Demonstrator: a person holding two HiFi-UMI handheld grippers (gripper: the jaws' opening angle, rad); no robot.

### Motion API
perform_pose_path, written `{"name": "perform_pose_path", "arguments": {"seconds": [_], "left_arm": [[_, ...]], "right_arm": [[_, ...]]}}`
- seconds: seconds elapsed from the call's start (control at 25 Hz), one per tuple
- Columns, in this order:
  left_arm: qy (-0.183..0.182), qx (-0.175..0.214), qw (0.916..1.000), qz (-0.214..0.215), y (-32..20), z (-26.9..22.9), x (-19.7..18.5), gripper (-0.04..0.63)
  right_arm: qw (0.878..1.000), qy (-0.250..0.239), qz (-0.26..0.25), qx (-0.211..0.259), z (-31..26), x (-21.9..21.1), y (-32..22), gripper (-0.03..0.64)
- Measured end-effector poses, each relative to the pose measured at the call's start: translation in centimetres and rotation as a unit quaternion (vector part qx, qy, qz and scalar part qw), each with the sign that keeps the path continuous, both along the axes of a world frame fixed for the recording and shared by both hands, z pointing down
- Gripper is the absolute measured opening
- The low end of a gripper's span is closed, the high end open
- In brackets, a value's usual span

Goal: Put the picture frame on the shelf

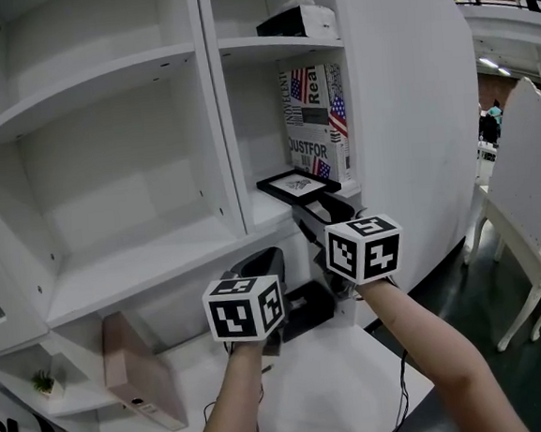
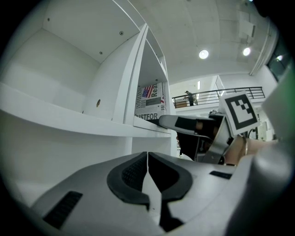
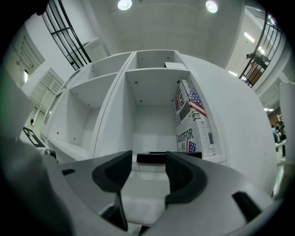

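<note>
The black picture frame [image 1: 298,185] [image 3: 152,157] lies flat at the front edge of the right-hand shelf [image 1: 259,215], in front of a printed box. My right gripper [image 1: 319,212] [image 3: 148,168] hangs just before and below the frame. Its jaws stand open with nothing between them, and the frame shows beyond the gap. My left gripper [image 1: 260,262] [image 2: 147,159] is lower and to the left, under the wide middle shelf, its jaws shut and empty. In the left gripper view the right gripper [image 2: 193,124] shows at the shelf edge.
A flag-printed box [image 1: 317,122] [image 3: 193,120] stands upright at the back right of the frame's compartment. A black-and-white box [image 1: 298,18] sits one shelf up. A brown board [image 1: 138,372] leans at lower left beside a small plant [image 1: 43,381]. A white chair [image 1: 523,198] stands at right.
</note>
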State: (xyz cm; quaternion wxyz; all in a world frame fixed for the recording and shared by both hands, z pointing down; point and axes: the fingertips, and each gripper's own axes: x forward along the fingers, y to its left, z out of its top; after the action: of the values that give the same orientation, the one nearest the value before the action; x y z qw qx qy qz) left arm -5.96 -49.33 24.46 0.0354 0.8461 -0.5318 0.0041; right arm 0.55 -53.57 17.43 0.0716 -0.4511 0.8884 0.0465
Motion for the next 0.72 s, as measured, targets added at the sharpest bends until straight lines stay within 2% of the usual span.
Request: {"name": "perform_pose_path", "arguments": {"seconds": [0.36,0.72], "left_arm": [[0.003,0.004,1.0000,-0.004,0.5,0.3,-0.3,0.018],[0.015,0.009,0.9998,-0.006,1.8,1.0,0.1,0.018]], "right_arm": [[1.000,-0.019,-0.002,0.009,-0.3,0.2,1.1,0.224],[0.999,-0.044,-0.007,0.003,1.6,3.4,4.9,0.184]]}}
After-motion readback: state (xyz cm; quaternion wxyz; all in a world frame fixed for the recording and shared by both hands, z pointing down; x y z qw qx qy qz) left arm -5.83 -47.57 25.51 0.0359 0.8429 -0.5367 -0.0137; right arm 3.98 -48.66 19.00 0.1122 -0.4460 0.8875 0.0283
